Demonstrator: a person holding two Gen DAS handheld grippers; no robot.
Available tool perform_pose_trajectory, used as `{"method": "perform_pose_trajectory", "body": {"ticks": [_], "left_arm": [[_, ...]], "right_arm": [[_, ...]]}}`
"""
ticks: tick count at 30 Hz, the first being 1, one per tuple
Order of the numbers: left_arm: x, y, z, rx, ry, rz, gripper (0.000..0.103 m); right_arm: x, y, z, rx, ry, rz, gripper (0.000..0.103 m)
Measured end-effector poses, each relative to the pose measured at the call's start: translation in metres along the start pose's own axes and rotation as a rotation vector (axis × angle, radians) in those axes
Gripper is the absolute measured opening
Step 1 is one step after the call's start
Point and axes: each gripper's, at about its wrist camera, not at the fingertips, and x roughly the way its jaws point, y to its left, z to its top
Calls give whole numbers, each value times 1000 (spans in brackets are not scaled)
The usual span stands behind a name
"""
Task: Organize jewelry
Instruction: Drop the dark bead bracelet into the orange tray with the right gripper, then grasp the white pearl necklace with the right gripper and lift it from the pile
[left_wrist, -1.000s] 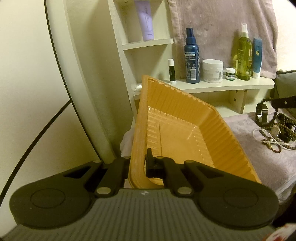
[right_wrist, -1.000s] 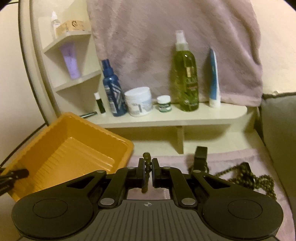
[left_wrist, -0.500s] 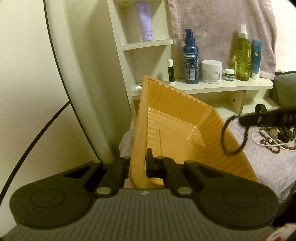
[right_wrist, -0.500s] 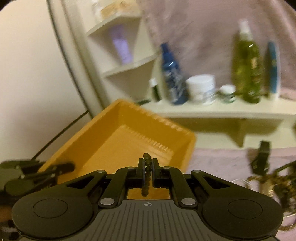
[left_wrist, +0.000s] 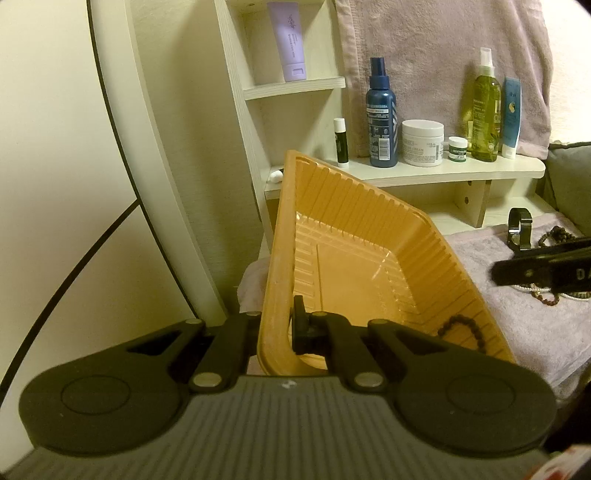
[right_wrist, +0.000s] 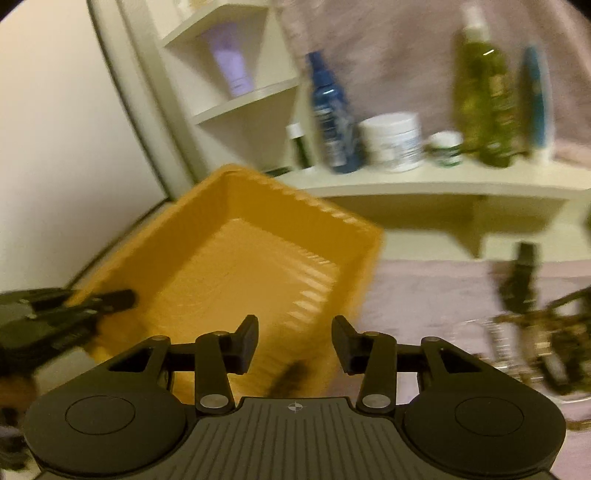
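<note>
left gripper (left_wrist: 275, 328) pinches the tilted orange tray (left_wrist: 354, 258) by its rim. right gripper (right_wrist: 294, 343) jaws opening, nothing between; dark bead bracelet (left_wrist: 461, 328) lies in tray's low corner. risk: more tilt or rim slip spills it onto the towel (left_wrist: 517, 314).

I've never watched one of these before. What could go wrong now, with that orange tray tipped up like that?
The left gripper pinches only the tray rim, so the tilted tray might slip or tip. The bracelet lies against the low wall and could slide out if the tilt grows. The right gripper, jaws opening and empty, could snag the tangled jewelry pile on the towel.
</note>
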Motion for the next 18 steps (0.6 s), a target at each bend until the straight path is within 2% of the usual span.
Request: {"method": "perform_pose_trajectory", "body": {"ticks": [4, 9, 16, 18], "left_arm": [[0, -1, 0, 6, 0, 1, 4], [0, -1, 2, 8, 5, 0, 4], [1, -2, 1, 9, 11, 5, 3], [1, -2, 2, 10, 12, 7, 3]], "right_arm": [[-12, -29, -15, -28, 4, -155, 44], [-28, -68, -36, -25, 28, -267, 44], [-33, -81, -49, -108, 46, -301, 43], [-28, -79, -50, -152, 66, -298, 31]]}}
